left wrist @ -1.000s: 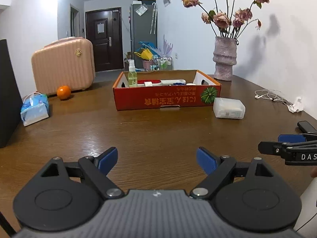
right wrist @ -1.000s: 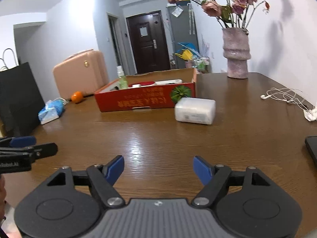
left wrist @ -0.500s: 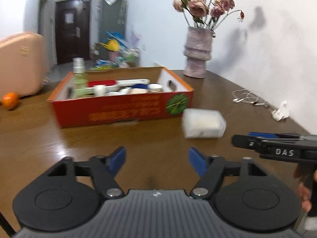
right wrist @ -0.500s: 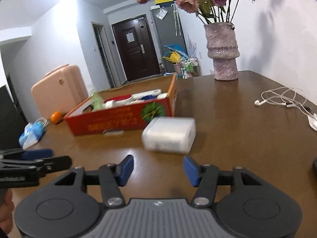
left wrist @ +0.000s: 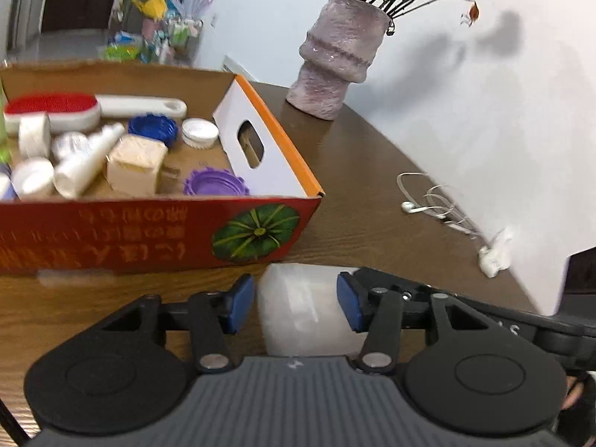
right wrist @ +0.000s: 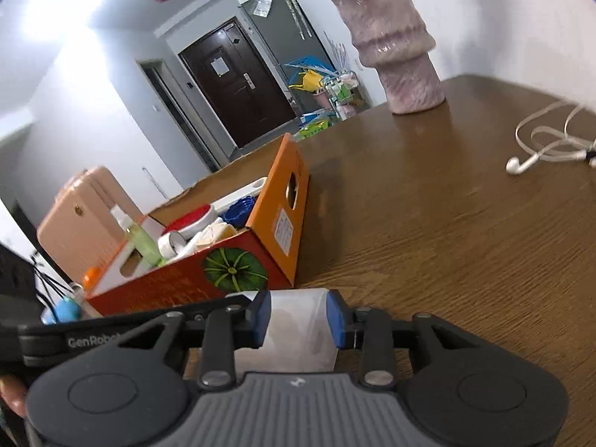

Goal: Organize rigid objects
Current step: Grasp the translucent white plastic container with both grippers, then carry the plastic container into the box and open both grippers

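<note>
White translucent plastic box (left wrist: 301, 316) lies on the desk (left wrist: 372, 186) directly in front of both of your tools, between their blue pads. Your left hand-held gripper (left wrist: 296, 303) has one pad on each side of the box, and its jaws are closing; the left pad stands just beside the box wall with a thin gap, and the right pad seems to touch it. Your right hand-held gripper (right wrist: 296, 316) comes to the same box (right wrist: 298, 324) from the other side; its jaws are also closing, and both pads look to be against the box walls, but I cannot tell if they already press it.

Just beyond the box, ahead of your left gripper, stands the red cardboard carton (left wrist: 149, 231) with a green pumpkin picture. Inside it you see a red brush with white handle (left wrist: 89, 110), a blue lid (left wrist: 152, 128), a purple lid (left wrist: 216, 184), a white bottle (left wrist: 87, 160) lying down and a beige block (left wrist: 136, 164). Farther ahead and to the right of the carton stands a pink-grey vase (left wrist: 335, 56) with dried roses. To the right of your grippers white earphones (left wrist: 432, 201) lie on the desk.
</note>
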A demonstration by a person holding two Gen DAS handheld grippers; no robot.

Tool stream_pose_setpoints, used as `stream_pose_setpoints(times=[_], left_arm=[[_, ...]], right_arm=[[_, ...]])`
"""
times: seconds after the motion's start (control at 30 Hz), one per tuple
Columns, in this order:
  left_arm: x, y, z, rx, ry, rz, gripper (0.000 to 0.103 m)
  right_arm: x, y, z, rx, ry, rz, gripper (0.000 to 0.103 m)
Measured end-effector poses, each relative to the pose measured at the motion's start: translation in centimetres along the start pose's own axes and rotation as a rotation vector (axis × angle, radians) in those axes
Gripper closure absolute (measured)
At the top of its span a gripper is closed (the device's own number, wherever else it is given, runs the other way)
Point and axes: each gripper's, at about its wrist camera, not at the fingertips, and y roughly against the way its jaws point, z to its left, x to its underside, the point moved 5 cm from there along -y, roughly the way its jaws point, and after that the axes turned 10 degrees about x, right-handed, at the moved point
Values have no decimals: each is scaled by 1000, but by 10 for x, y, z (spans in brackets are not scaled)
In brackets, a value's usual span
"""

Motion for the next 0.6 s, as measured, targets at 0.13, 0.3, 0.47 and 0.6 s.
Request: stream_pose_setpoints(times=[0.13,0.3,0.47,0.6], left_arm=[[5,19,-3,-12,11,-19,65],[15,69,-8,-26,29,-81,61],[50,117,-11,-64,16,-131,60],[89,158,-14,-106,14,-150,60]], right_arm=[[5,6,11,-10,8,8,81],[17,39,48,-69,78,-44,82],[47,63,82,-96,154,-53,81],[82,76,99,-132,174,-8,81]])
